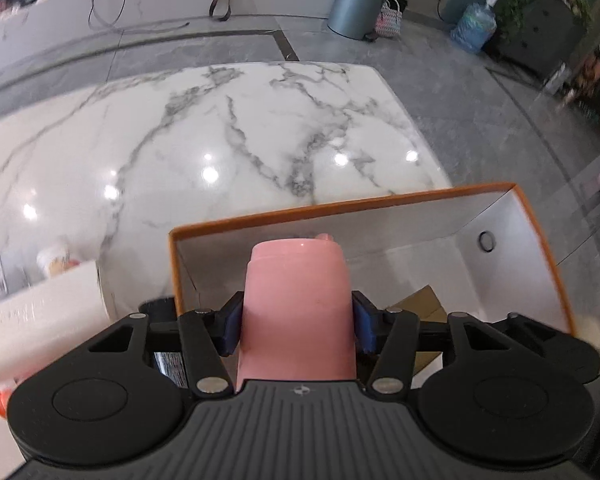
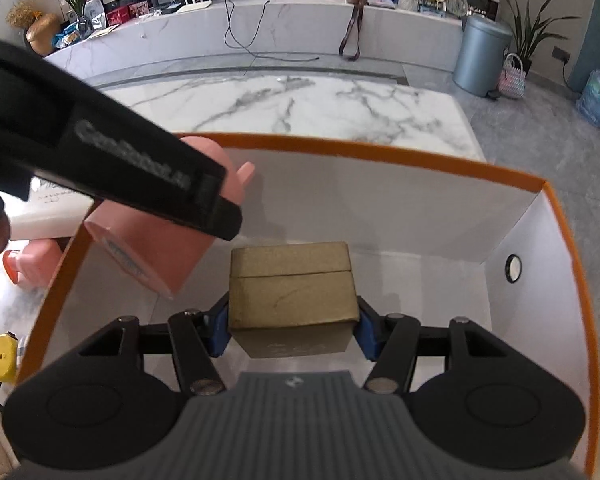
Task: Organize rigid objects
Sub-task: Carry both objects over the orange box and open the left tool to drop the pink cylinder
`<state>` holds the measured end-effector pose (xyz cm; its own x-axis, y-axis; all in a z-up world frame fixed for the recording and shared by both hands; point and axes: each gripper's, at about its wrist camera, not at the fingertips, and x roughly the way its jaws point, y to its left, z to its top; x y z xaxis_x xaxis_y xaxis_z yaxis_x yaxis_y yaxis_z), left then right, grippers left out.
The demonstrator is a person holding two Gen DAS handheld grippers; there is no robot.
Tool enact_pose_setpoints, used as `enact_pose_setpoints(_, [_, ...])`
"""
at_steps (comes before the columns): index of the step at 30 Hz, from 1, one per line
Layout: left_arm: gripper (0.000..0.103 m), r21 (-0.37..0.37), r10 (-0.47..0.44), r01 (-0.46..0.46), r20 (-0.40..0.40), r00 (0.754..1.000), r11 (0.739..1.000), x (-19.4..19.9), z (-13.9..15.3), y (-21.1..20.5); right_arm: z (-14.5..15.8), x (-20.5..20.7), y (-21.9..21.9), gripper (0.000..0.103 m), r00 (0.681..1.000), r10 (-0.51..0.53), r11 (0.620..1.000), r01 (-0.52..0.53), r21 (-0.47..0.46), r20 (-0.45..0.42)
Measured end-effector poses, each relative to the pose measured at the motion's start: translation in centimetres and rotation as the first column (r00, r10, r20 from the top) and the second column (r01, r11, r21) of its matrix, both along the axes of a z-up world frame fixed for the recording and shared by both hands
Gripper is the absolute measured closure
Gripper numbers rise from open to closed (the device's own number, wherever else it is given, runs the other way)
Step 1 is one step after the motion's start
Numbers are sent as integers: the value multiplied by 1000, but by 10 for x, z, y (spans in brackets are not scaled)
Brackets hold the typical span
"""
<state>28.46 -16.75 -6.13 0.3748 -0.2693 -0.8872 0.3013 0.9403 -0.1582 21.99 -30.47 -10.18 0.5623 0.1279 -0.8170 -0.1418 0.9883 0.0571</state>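
Left hand-held gripper [image 1: 295,322] clenched on a pink bottle [image 1: 297,312], blue pads pressed against both its sides; the bottle points forward along the fingers and hangs over the near-left rim of the orange-edged box [image 1: 540,240]. In the right wrist view the same bottle [image 2: 155,248] sits tilted above the box's left wall [image 2: 71,256], partly hidden by the left tool's black body. Right hand-held gripper [image 2: 291,330] grasping a gold carton [image 2: 291,292] between its blue pads, inside the white-lined box, near its floor; whether it touches the floor cannot be told. The box stands on the marble bench [image 1: 235,136]. A yellow tape measure [image 2: 4,358] lies outside the box, left.
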Motion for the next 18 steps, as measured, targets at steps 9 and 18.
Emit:
enact_pose_setpoints(9, [41,185,-87,75,61,994,980,-3,-14,-26,0,8,7,43,999,45,999,-46,-15,-19])
enact_pose_setpoints(18, [41,237,-115,93,80,990,967,1,-21,-36,-2,8,7,43,999,39,999,-40,-31,-31])
